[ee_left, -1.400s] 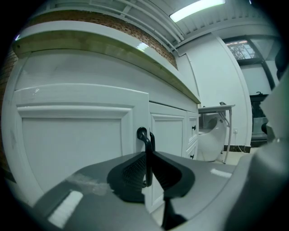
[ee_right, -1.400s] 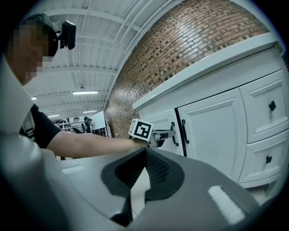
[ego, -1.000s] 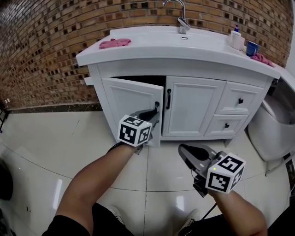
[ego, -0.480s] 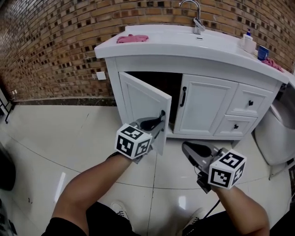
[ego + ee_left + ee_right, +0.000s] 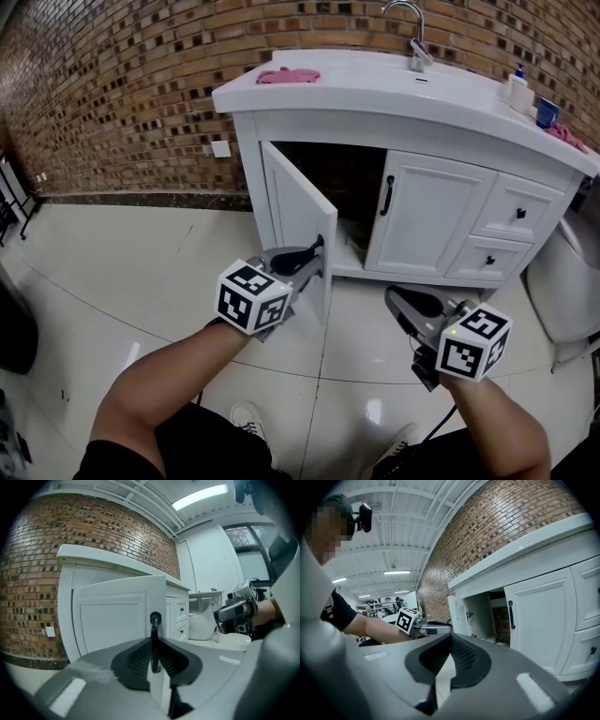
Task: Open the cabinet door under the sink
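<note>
The white sink cabinet [image 5: 253, 141] stands against a brick wall. Its left door [image 5: 292, 208] stands swung out wide, and the dark inside [image 5: 349, 183] shows. My left gripper [image 5: 314, 255] is shut on that door's black handle [image 5: 320, 246]. In the left gripper view the handle [image 5: 153, 639] runs upright between the dark pads [image 5: 136, 660], in front of the door panel [image 5: 112, 620]. My right gripper [image 5: 394, 298] hangs low at the right over the floor, shut and holding nothing. In the right gripper view its jaws [image 5: 449, 660] point at the open door [image 5: 458, 616].
The right door [image 5: 436, 220] is closed, with its black handle [image 5: 386, 195]. Two drawers [image 5: 517, 214] lie right of it, and a toilet [image 5: 562, 281] stands beyond. A pink cloth [image 5: 289, 75], a faucet [image 5: 414, 37] and a soap bottle [image 5: 517, 89] are on the countertop. Glossy tiled floor [image 5: 141, 272] spreads left.
The left door has swung much wider open, with my left gripper still on its handle and drawn back to the left. The right gripper has barely moved.
</note>
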